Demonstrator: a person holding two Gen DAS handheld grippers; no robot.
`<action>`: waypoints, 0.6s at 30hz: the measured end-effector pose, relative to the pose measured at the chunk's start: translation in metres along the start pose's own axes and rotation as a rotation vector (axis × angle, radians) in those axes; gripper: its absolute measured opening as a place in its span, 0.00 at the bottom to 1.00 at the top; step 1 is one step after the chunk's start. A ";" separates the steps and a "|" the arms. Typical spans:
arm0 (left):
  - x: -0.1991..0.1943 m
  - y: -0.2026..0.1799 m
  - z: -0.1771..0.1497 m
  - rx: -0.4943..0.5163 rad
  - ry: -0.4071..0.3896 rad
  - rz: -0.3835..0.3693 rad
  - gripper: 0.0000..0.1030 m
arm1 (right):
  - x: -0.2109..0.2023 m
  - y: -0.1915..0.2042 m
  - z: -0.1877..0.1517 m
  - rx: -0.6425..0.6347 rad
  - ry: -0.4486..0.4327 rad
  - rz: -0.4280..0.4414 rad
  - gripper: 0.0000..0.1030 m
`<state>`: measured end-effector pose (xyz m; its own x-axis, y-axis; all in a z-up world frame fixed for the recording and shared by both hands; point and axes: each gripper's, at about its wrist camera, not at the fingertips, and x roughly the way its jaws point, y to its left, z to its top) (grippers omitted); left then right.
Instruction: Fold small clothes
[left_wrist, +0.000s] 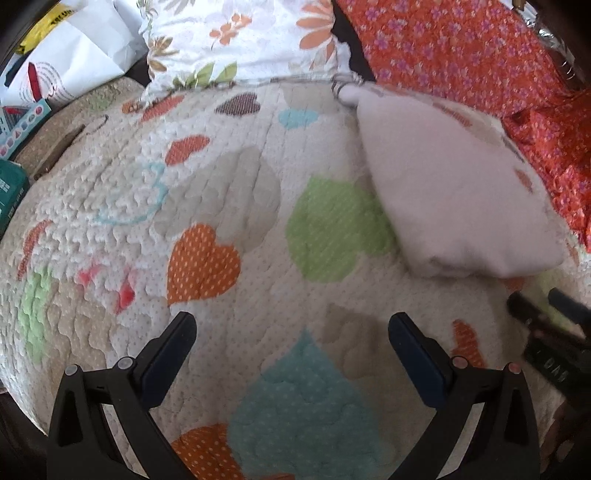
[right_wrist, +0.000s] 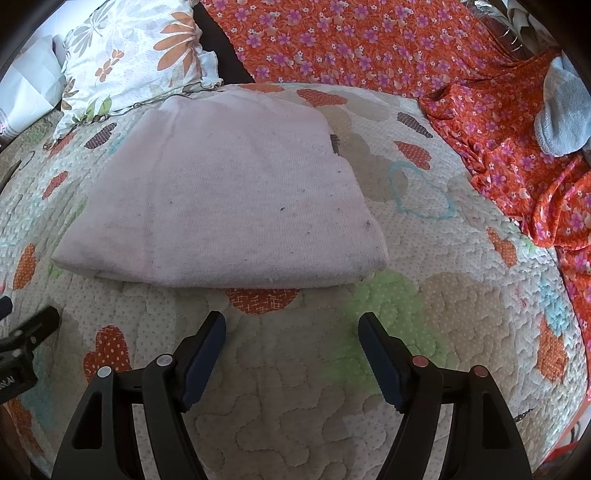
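A pale pink garment (right_wrist: 221, 206) lies folded into a flat rectangle on the heart-patterned quilt (right_wrist: 424, 314). It also shows in the left wrist view (left_wrist: 454, 195) at the right. My right gripper (right_wrist: 291, 325) is open and empty, just short of the garment's near edge. My left gripper (left_wrist: 291, 325) is open and empty over bare quilt (left_wrist: 229, 177), left of the garment. The right gripper shows at the right edge of the left wrist view (left_wrist: 546, 310). The left gripper shows at the left edge of the right wrist view (right_wrist: 26, 321).
A floral white pillow (right_wrist: 136, 55) lies at the head of the bed. An orange flowered cloth (right_wrist: 406, 48) covers the back and right side. A grey sock (right_wrist: 561, 114) lies on it. White bags (left_wrist: 74, 59) and boxes (left_wrist: 14, 184) stand at the left.
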<state>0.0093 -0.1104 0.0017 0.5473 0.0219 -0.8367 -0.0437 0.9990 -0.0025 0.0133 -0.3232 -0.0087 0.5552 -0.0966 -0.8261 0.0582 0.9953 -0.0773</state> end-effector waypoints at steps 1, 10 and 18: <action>-0.003 -0.003 0.002 0.003 -0.010 -0.005 1.00 | 0.000 -0.001 0.000 0.003 0.000 0.000 0.76; -0.012 -0.040 0.011 0.019 0.003 -0.067 1.00 | -0.003 -0.019 0.001 0.060 0.019 -0.033 0.77; -0.006 -0.060 0.007 0.054 0.038 -0.068 1.00 | 0.001 -0.045 -0.001 0.141 0.091 -0.061 0.77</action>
<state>0.0144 -0.1705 0.0109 0.5155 -0.0468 -0.8556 0.0381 0.9988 -0.0316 0.0103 -0.3681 -0.0065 0.4697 -0.1495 -0.8701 0.2092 0.9763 -0.0549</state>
